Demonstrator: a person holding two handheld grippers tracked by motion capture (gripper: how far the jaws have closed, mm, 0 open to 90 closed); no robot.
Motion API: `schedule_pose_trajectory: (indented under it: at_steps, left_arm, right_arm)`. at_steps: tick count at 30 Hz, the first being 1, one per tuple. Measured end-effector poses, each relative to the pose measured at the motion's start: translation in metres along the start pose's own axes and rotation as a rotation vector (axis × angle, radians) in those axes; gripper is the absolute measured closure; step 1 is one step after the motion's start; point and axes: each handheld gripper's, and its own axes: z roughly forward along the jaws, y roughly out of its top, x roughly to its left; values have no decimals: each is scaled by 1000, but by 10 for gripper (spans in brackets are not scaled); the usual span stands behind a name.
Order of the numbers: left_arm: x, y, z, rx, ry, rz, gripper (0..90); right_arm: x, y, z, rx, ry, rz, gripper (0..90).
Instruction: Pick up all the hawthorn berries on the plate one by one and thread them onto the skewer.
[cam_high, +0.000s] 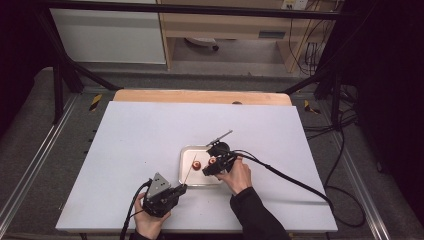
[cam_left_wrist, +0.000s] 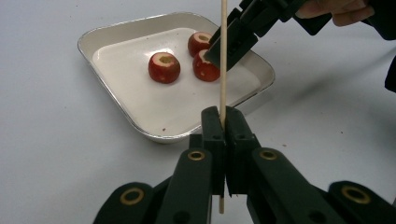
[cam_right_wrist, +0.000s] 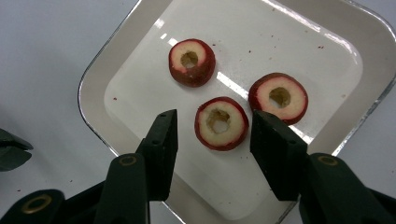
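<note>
Nothing is threaded yet: the left hand-held gripper (cam_left_wrist: 223, 122) clamps a bare skewer (cam_left_wrist: 223, 60) beside the tray (cam_right_wrist: 93, 100), while the right hand-held gripper (cam_right_wrist: 214, 127) straddles, jaws half-wide, one of three cored fruit slices (cam_right_wrist: 221, 122) inside it.

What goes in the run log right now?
left gripper: shut on skewer | right gripper: open around middle fruit piece | tray: three fruit pieces

Red-skinned, pale-fleshed fruit rings (cam_right_wrist: 221, 123); silver tray (cam_right_wrist: 93, 79); tan skewer (cam_left_wrist: 223, 60).
</note>
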Motion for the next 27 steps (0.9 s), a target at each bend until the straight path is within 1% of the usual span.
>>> schedule_pose_trajectory:
  at_steps: [3, 9, 10, 11, 12, 15, 25, 27]
  left_arm:
    - [0, 0, 1, 7, -2, 4, 884]
    - [-1, 0, 1, 9, -6, 3, 884]
    - [0, -1, 1, 10, -6, 4, 884]
    - [0, -1, 1, 9, -6, 3, 884]
    - [0, -1, 1, 10, -7, 2, 884]
    - [0, -1, 1, 10, -9, 0, 884]
    - [-1, -1, 3, 14, -12, 4, 884]
    - [-2, -1, 3, 13, -12, 4, 884]
  right_arm:
    - [-1, 1, 4, 15, -1, -12, 526]
    - [-1, 6, 10, 30, -10, -5, 531]
    - [-1, 7, 11, 30, -12, -7, 536]
    - [-1, 8, 12, 34, -14, 6, 545]
    - [-1, 8, 13, 32, -15, 2, 553]
    - [1, 9, 15, 49, -19, 10, 589]
    - [1, 9, 16, 67, -20, 31, 598]
    - [1, 9, 16, 67, -23, 29, 599]
